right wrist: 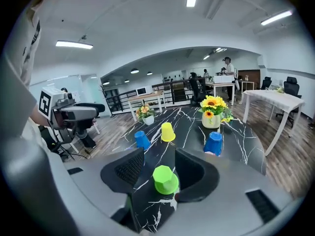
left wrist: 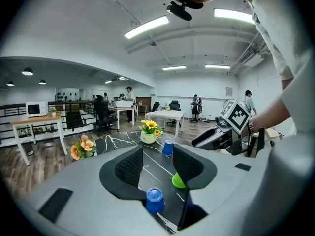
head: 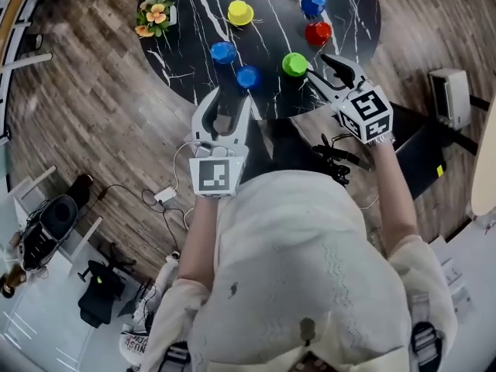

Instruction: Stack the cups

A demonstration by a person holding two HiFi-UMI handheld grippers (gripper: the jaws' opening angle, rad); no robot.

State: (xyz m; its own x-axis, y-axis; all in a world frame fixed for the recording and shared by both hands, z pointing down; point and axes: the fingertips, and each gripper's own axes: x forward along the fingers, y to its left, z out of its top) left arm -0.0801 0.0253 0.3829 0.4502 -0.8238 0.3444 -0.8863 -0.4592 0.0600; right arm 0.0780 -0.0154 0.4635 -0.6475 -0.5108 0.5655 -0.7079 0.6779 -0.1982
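Currently six cups stand mouth-down and apart on the black marble bench (head: 186,60): a yellow cup (head: 240,12), a red cup (head: 318,32) with the far blue cup (head: 313,3) just beside it, a green cup (head: 294,63), the middle blue cup (head: 222,52) and the near blue cup (head: 247,77). A white pot (head: 155,14) at the rim holds flowers. The left tool (head: 230,99) has its jaws wide apart, the near blue cup lined up between them, untouched. The right tool (head: 319,67), jaws likewise wide, frames the green cup, pads clear of it.
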